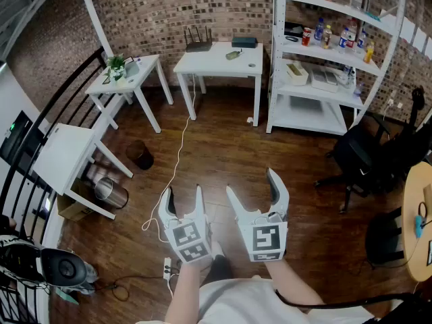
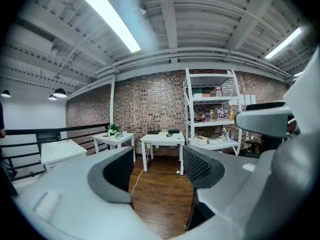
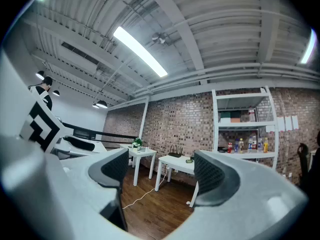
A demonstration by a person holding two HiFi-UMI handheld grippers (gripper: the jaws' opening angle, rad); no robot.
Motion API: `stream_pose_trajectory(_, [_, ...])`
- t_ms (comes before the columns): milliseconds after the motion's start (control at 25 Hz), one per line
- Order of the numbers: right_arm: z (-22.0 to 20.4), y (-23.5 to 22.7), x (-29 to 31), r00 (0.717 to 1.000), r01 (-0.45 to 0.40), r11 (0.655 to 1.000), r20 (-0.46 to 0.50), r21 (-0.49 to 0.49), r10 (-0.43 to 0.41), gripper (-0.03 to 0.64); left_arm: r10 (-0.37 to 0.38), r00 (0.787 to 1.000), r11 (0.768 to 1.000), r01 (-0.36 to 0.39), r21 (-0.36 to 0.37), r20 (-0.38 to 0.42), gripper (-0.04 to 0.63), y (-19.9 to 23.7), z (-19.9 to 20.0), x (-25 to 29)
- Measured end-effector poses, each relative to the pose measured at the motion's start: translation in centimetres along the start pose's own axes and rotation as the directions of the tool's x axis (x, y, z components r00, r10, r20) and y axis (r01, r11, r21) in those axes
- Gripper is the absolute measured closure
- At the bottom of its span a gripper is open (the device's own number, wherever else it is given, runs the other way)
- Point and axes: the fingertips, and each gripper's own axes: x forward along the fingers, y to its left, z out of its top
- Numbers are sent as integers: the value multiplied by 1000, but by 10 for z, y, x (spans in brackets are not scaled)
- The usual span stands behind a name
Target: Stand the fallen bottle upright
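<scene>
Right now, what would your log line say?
left claw: open, empty | right claw: open, empty | bottle: lying on white table

My head view looks steeply down from high above the floor, with the left gripper [image 1: 183, 194] and right gripper [image 1: 250, 183] close below it. Both gripper views face roughly level along their jaws; the right seems tipped slightly higher. All three share the distant white table [image 1: 219, 61] [image 2: 161, 138] [image 3: 180, 164] and shelf rack [image 1: 275, 52] [image 2: 188, 104] [image 3: 216, 119].

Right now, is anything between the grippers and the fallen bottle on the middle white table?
Nothing visible does. Only wooden floor with a white cable separates the open left gripper and right gripper from the table where the bottle lies.
</scene>
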Motion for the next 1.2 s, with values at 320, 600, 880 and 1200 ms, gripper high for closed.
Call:
stream_pose_trajectory(320, [2,77,180,997,-71,996,-2,52,71,222,19,996,999,-15,-47,84,291,128,50,119])
stream_pose_trajectory(600, [-16,122,290,991,-130,986,0,106,130,227,43,993,993,-30,-117,113,291,206,49,198])
stream_pose_trajectory(880, [-31,92,428,990,-142,979,15,144,142,227,80,995,991,-72,-114,66,291,233,40,316])
stream_pose_trajectory(1200, [-19,22,597,974,-219,961,91,171,206,227,140,983,988,-132,-77,119,291,233,104,468])
